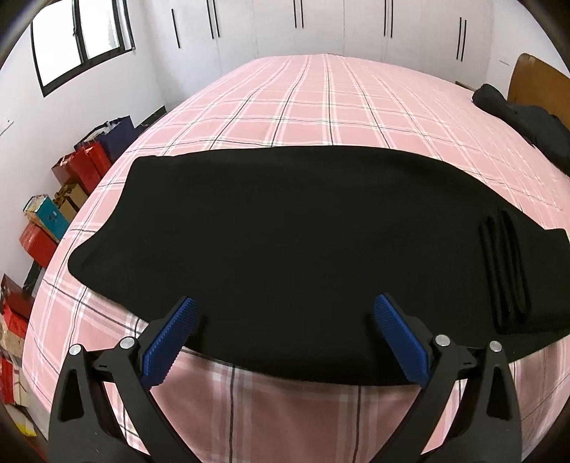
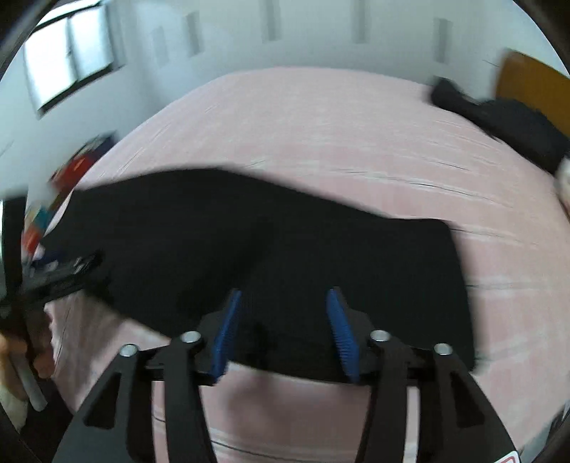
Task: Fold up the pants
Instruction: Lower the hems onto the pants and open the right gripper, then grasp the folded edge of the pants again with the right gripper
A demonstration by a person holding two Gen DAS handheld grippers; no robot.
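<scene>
Black pants [image 1: 285,231] lie flat across the near part of a pink plaid bed [image 1: 320,107], with a ribbed section [image 1: 506,270] at their right end. My left gripper [image 1: 285,313] hovers over their near edge, blue pads wide apart and nothing between them. The right wrist view is blurred. There the pants [image 2: 356,256] stretch from the left to a squared right end. My right gripper [image 2: 283,299] stands over their near edge with its jaws apart and nothing clamped. At the left edge of that view a hand [image 2: 21,356] holds the other gripper's black body [image 2: 60,277].
A heap of dark clothing [image 1: 527,121] lies at the bed's far right by a wooden headboard [image 1: 534,82]. Red, blue and brown boxes and bags [image 1: 71,185] line the floor on the left under a window [image 1: 78,39]. White wardrobe doors [image 1: 320,25] stand behind.
</scene>
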